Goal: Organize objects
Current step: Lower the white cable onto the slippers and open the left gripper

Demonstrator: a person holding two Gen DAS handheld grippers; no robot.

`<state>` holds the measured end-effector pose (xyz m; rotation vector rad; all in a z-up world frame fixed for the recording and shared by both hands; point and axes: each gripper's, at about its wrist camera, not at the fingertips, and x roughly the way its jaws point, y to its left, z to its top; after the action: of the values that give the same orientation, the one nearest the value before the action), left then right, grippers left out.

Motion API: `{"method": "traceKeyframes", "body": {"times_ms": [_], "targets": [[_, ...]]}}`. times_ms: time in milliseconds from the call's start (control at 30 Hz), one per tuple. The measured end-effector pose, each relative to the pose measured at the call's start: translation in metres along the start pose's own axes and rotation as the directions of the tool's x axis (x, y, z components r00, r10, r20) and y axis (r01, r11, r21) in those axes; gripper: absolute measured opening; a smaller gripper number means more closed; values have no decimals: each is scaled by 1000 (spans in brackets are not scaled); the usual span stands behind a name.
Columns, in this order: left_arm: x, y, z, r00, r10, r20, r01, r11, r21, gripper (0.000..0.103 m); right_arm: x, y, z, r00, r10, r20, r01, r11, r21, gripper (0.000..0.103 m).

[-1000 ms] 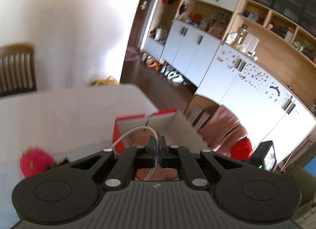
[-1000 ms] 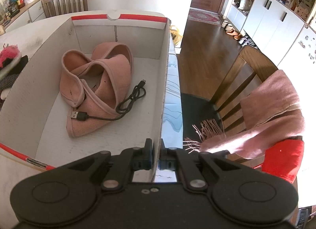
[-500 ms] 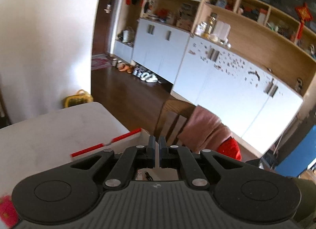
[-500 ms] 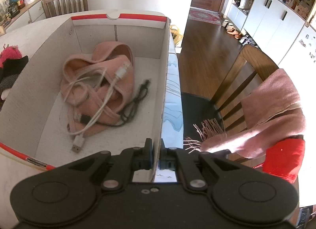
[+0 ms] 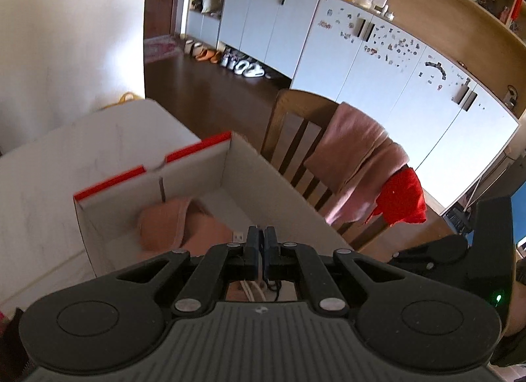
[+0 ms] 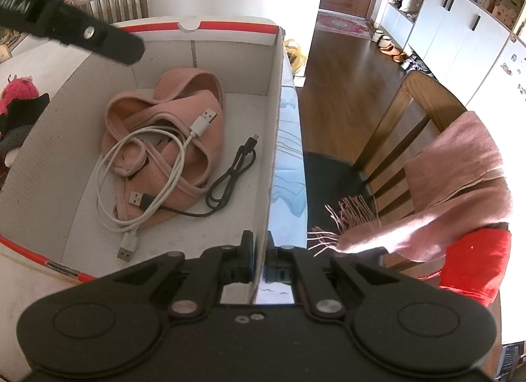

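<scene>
— While the right gripper (image 6: 260, 262) sits at the near right corner of the cardboard box (image 6: 274, 138), what is it doing with its jaws?

— They are pinched on the box's right wall; the thin cardboard edge runs up between the 2 pads, so it is clamped on the box itself.

— And the left gripper (image 5: 262, 252)?

— Its jaws are pressed together with nothing between them. From the left wrist view it hovers above the box, pointing down into it. In the right wrist view its dark body (image 6: 75, 31) reaches in from the upper left, over the far left corner.

— Where are the cables?

— Both lie inside the box. The white USB cable (image 6: 154, 165) is loosely coiled on top of the pink fabric band (image 6: 194, 92). Its long axis runs diagonally: 1 plug (image 6: 203, 122) points toward the far right corner, the other plug (image 6: 127, 247) points toward the near wall, resting on the box floor.

— And the black one?

— The black cable (image 6: 230, 171) lies just right of the band, near the right wall, bunched into loops. Its small plug points toward the far right, and its USB plug (image 6: 138, 199) rests on the pink fabric, pointing left.

— Anything outside the box?

— A pink fuzzy toy (image 6: 16, 89) sits on the table to the left, and a wooden chair (image 6: 417, 118) with a pink scarf (image 6: 460, 165) stands to the right.
</scene>
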<state>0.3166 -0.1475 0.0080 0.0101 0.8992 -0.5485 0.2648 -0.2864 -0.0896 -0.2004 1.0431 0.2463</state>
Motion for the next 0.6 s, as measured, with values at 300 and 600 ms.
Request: {"method": "traceKeyframes", "body": {"times_ms": [300, 600], "targets": [[-5, 2, -33, 999, -4, -46, 4, 1000, -18, 2, 3, 0, -3, 1000, -2, -16, 2, 1000, -1, 4], [-25, -1, -71, 999, 6, -41, -6, 1000, -11, 2, 3, 3, -2, 1000, -19, -23, 19, 1000, -9, 4]]}}
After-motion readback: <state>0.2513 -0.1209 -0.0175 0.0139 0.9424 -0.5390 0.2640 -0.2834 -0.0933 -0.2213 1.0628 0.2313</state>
